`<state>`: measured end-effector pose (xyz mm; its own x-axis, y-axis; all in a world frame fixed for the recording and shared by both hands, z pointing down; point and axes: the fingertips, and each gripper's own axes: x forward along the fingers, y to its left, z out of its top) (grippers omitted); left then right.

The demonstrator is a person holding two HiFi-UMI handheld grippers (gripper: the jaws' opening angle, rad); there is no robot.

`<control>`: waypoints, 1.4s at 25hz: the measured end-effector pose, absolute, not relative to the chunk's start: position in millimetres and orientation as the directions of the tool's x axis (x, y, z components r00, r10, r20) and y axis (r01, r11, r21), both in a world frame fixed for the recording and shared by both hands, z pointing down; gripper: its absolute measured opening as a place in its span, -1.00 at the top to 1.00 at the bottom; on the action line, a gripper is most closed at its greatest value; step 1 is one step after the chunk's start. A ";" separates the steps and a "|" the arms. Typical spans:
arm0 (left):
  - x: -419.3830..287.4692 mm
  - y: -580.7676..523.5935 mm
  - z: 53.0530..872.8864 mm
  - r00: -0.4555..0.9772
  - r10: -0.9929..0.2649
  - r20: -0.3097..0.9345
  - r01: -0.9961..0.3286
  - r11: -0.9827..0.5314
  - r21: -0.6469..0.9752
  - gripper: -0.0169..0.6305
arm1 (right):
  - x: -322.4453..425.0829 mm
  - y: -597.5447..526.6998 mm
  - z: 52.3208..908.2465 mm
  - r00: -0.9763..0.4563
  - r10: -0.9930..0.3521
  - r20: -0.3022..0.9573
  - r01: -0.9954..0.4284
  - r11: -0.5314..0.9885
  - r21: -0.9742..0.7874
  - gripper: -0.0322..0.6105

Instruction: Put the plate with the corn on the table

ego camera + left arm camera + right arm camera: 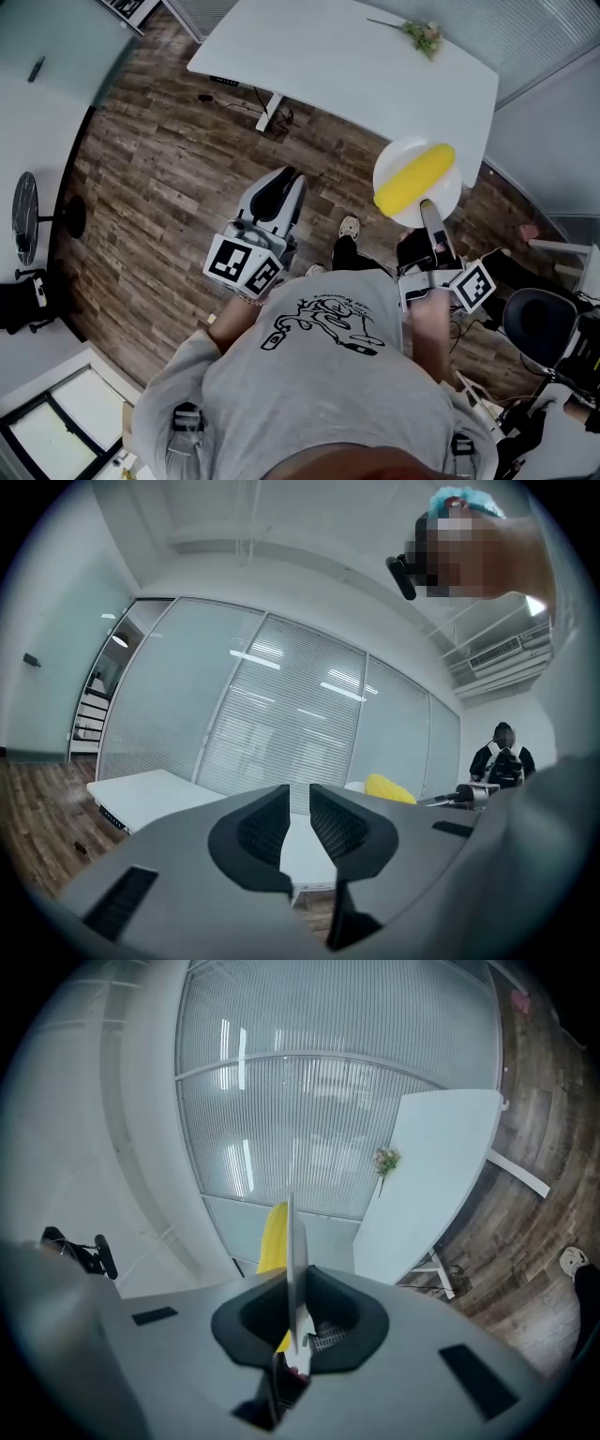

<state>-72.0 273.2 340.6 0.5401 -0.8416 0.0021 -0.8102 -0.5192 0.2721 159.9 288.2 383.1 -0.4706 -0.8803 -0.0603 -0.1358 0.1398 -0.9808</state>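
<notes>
A white plate [397, 167] carrying a yellow corn cob [414, 176] hangs in the air just off the near right corner of the white table [356, 75]. My right gripper [427, 208] is shut on the plate's near rim. In the right gripper view the plate [291, 1232] stands edge-on between the pads of that gripper [294, 1288], with the corn [273, 1237] on its left face. My left gripper [287, 180] is held over the wood floor, left of the plate. Its jaws [295, 794] are shut to a narrow slit with nothing between them. The corn [389, 787] shows to their right.
A flower sprig [424, 36] lies at the table's far right. A black office chair [536, 323] stands at my right, a black stool [28, 220] and a white desk [28, 94] at the left. Glass walls with blinds [319, 1082] lie behind the table. A person in black [504, 754] sits far off.
</notes>
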 end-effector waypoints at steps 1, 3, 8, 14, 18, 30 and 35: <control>-67.5 262.5 340.1 0.536 -0.844 0.002 -0.813 -0.516 0.272 0.71 | 164.0 277.0 383.5 -0.474 -0.878 -0.060 -0.134 0.139 -0.981 0.81; -58.7 245.2 339.3 0.530 -0.848 0.003 -0.817 -0.509 0.271 0.71 | 171.1 258.9 384.1 -0.482 -0.874 -0.059 -0.130 0.138 -0.982 0.82; -39.2 214.1 335.0 0.514 -0.858 0.007 -0.827 -0.493 0.270 0.72 | 187.2 224.2 384.3 -0.507 -0.860 -0.054 -0.131 0.139 -0.982 0.82; -15.5 178.7 330.9 0.503 -0.864 0.008 -0.836 -0.484 0.260 0.72 | 207.5 188.2 385.0 -0.523 -0.850 -0.056 -0.121 0.139 -0.983 0.81; -0.8 158.0 329.8 0.495 -0.869 0.006 -0.840 -0.477 0.259 0.72 | 219.9 165.4 387.0 -0.538 -0.842 -0.050 -0.125 0.138 -0.982 0.81; 14.0 109.2 339.0 0.514 -0.857 0.018 -0.827 -0.491 0.274 0.72 | 232.6 123.3 392.5 -0.519 -0.854 -0.043 -0.123 0.124 -0.985 0.81; 12.5 75.7 338.3 0.531 -0.848 -0.001 -0.814 -0.510 0.276 0.72 | 224.8 95.6 394.4 -0.517 -0.855 -0.044 -0.126 0.127 -0.984 0.82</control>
<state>12.5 75.7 338.3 0.5307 -0.8475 -0.0006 -0.8145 -0.5102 0.2763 224.8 95.6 394.4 -0.5168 -0.8550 -0.0443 -0.1261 0.1272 -0.9838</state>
